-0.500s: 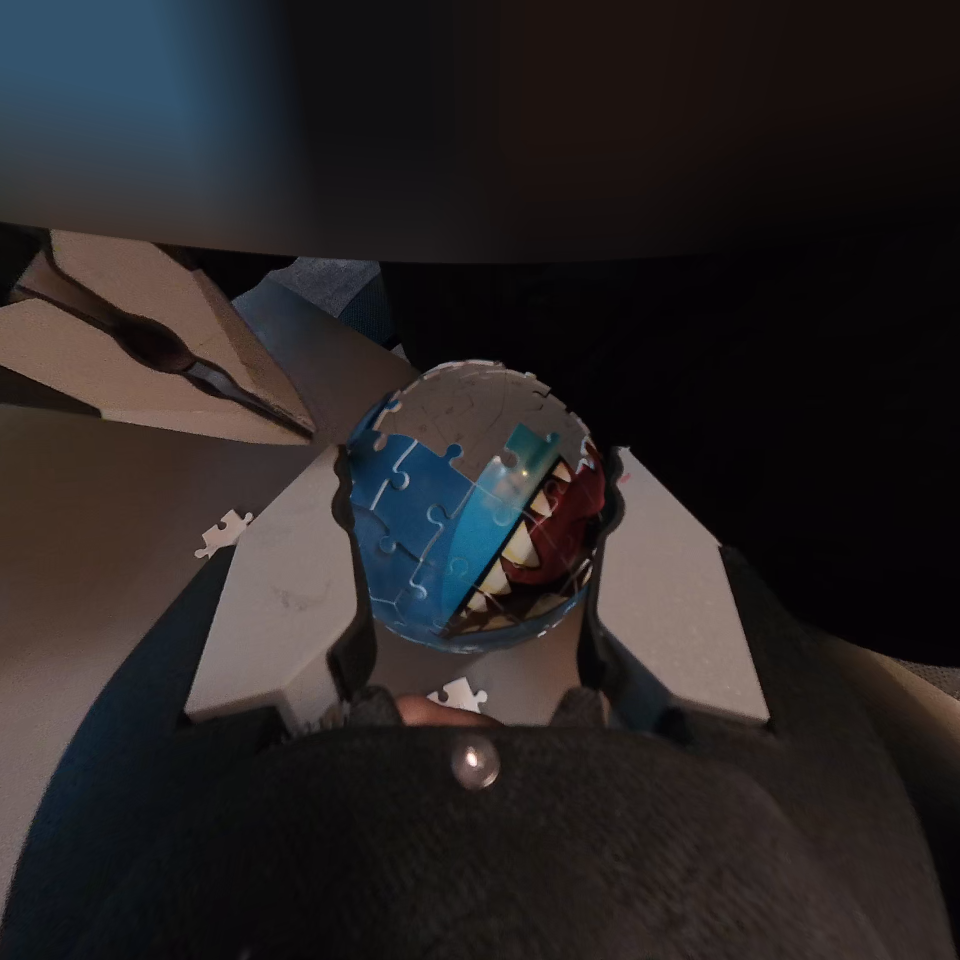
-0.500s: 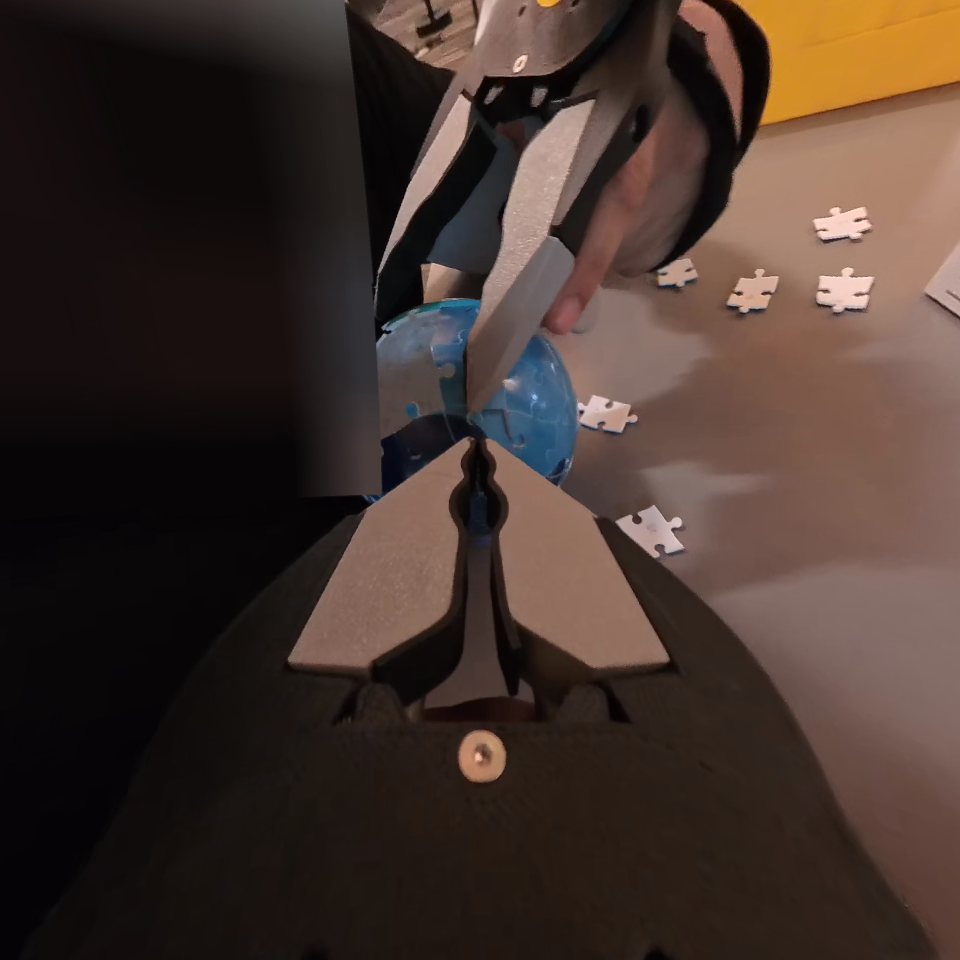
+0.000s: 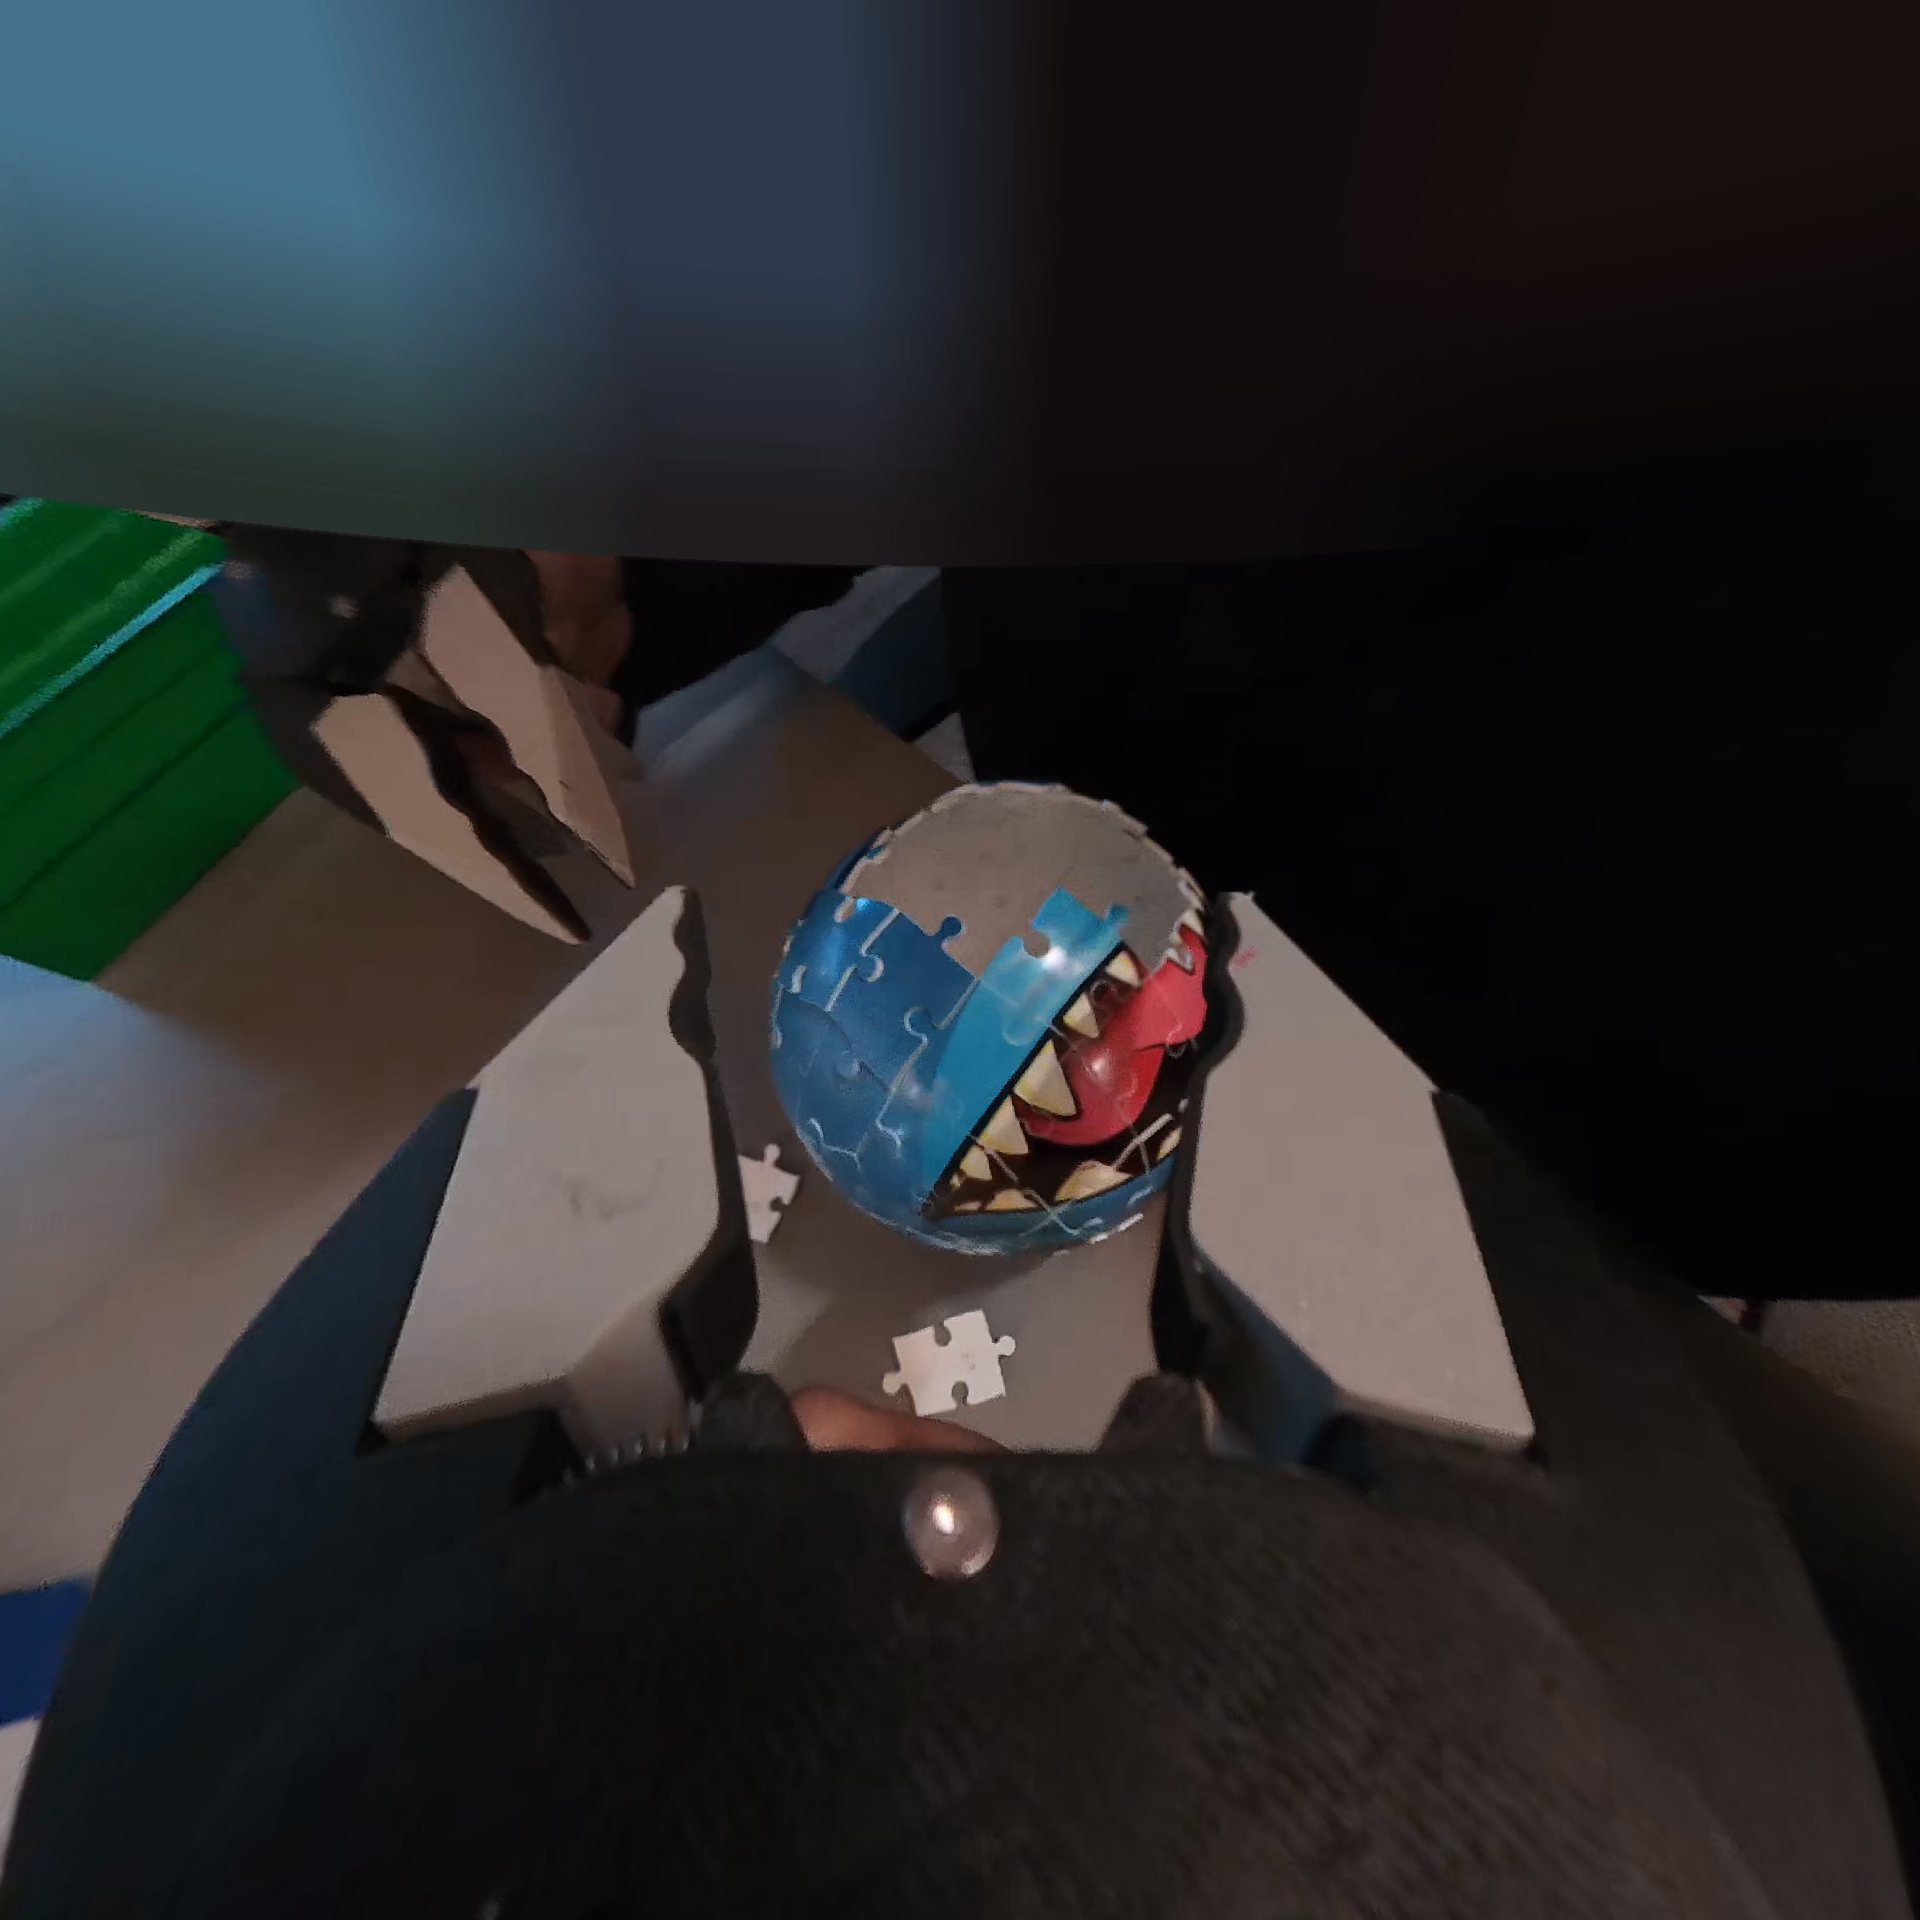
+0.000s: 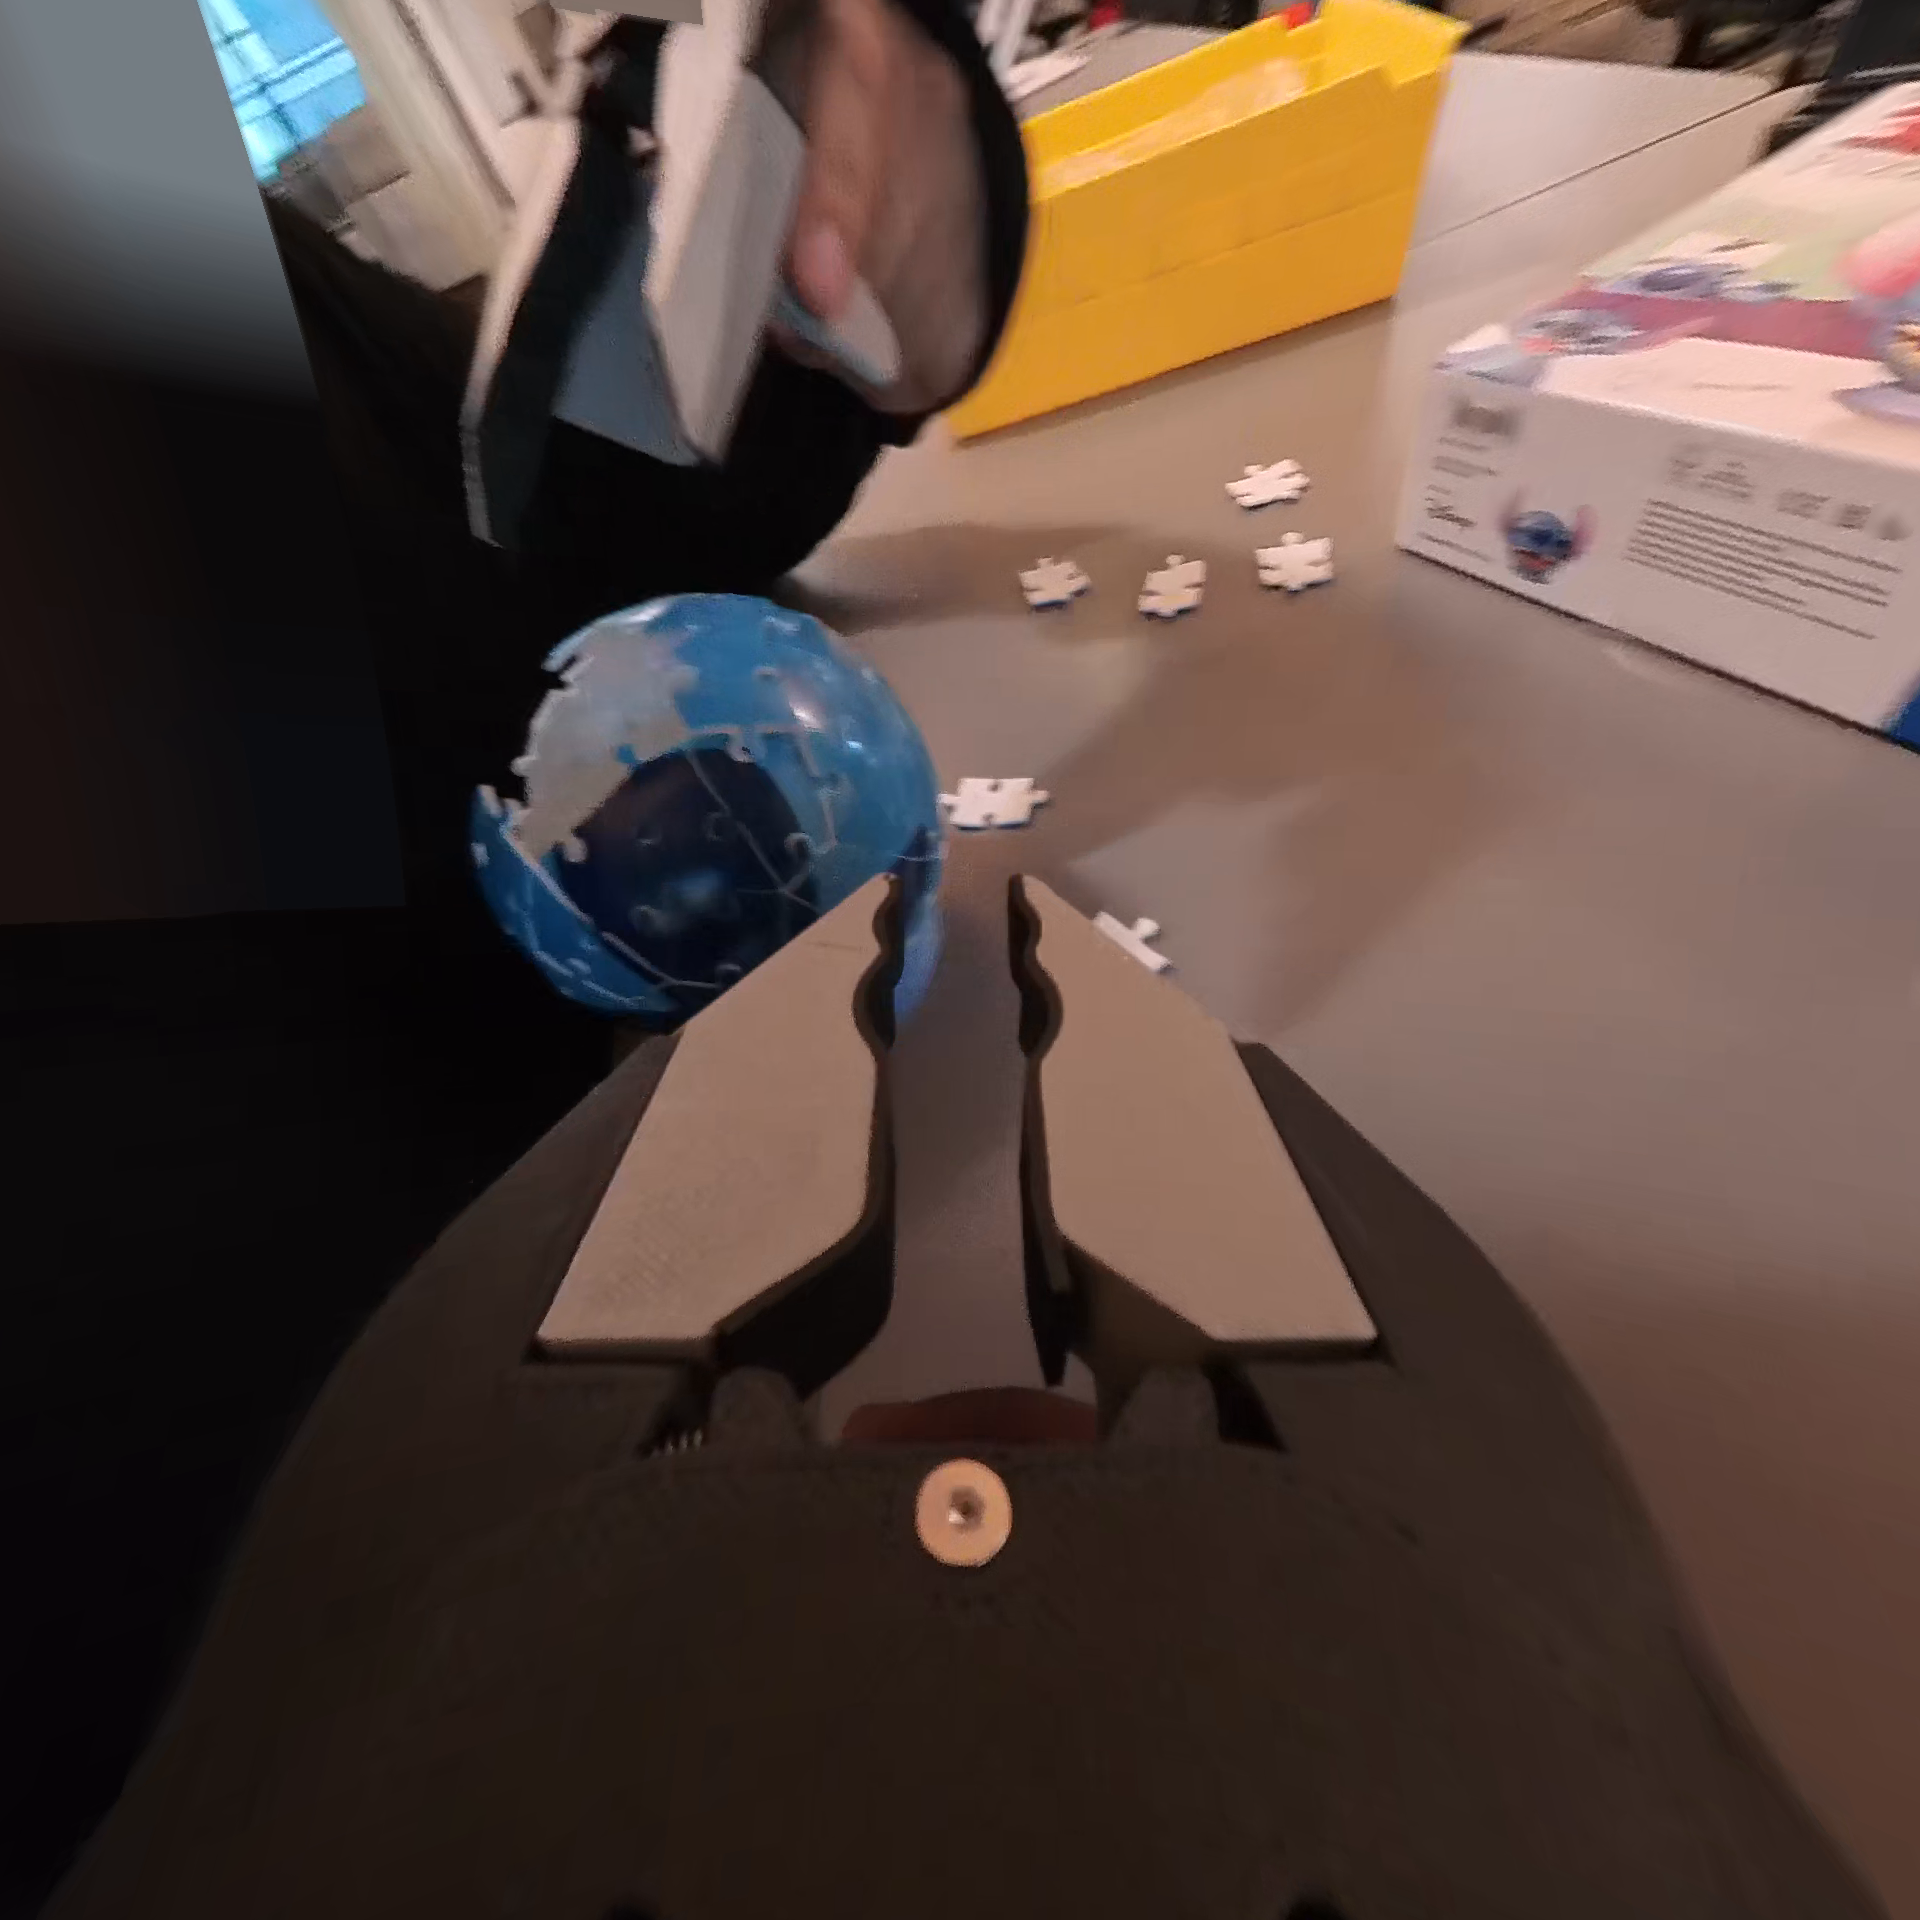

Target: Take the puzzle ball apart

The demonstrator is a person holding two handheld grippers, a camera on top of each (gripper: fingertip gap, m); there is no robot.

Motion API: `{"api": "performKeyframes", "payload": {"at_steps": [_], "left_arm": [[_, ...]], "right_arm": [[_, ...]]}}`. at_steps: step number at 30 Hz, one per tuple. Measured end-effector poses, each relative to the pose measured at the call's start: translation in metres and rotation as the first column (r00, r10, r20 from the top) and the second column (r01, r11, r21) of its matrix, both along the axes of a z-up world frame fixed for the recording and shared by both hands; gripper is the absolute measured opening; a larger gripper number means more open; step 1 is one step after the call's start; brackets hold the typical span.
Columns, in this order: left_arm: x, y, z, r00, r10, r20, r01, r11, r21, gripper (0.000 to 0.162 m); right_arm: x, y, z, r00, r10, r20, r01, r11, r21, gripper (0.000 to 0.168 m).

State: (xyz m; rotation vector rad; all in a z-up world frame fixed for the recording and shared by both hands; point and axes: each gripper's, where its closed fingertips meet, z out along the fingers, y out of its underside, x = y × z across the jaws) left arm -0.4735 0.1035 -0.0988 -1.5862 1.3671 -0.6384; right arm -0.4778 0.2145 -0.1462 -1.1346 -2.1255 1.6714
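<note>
The puzzle ball (image 3: pixel 935 1049) is blue with a toothed red mouth, and a hole at its top shows the grey inside. It rests on the grey table. My left gripper (image 3: pixel 956 904) is open and straddles the ball from above, with a gap on the left side. In the right wrist view the ball (image 4: pixel 707 810) sits left of my right gripper (image 4: pixel 954 883), which is open and empty, its left tip in front of the ball. The left gripper's fingers (image 4: pixel 717 260) hang above the ball, clear of it. My right gripper also shows in the left wrist view (image 3: pixel 582 894).
Several loose white puzzle pieces lie on the table, such as one (image 4: pixel 992 802) beside the ball and one (image 3: pixel 951 1361) under my left gripper. A yellow bin (image 4: pixel 1226 208) and a white printed box (image 4: pixel 1683 468) stand at the back right. A green box (image 3: pixel 94 727) is at the left.
My left gripper has opened, let go of the ball and risen above it. My right gripper has opened and drawn back to the right of the ball.
</note>
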Motion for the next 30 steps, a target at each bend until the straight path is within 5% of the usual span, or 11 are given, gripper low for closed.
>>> {"api": "performKeyframes", "payload": {"at_steps": [3,12,18,23,30], "left_arm": [[-0.01,-0.003,0.013,0.995,0.096,0.039,-0.097,0.995,0.031,0.095],[-0.034,-0.039,0.022,0.884,0.397,0.245,-0.405,0.914,-0.02,0.1],[-0.08,-0.044,-0.002,0.536,0.735,0.416,-0.722,0.654,-0.225,0.099],[-0.073,-0.075,-0.035,0.449,0.802,0.394,-0.775,0.569,-0.275,0.099],[-0.096,-0.096,-0.085,0.251,0.944,0.214,-0.884,0.314,-0.346,0.1]], "right_arm": [[-0.006,0.03,-0.019,0.987,-0.164,-0.001,0.163,0.985,0.061,0.026],[0.022,0.066,-0.058,0.935,-0.353,-0.03,0.352,0.918,0.181,0.04],[0.036,0.066,-0.07,0.921,-0.386,-0.047,0.385,0.888,0.252,0.052],[0.039,0.057,-0.087,0.941,-0.339,-0.005,0.318,0.877,0.36,0.07],[0.036,0.057,-0.083,0.951,-0.306,0.052,0.283,0.924,0.257,0.069]]}}
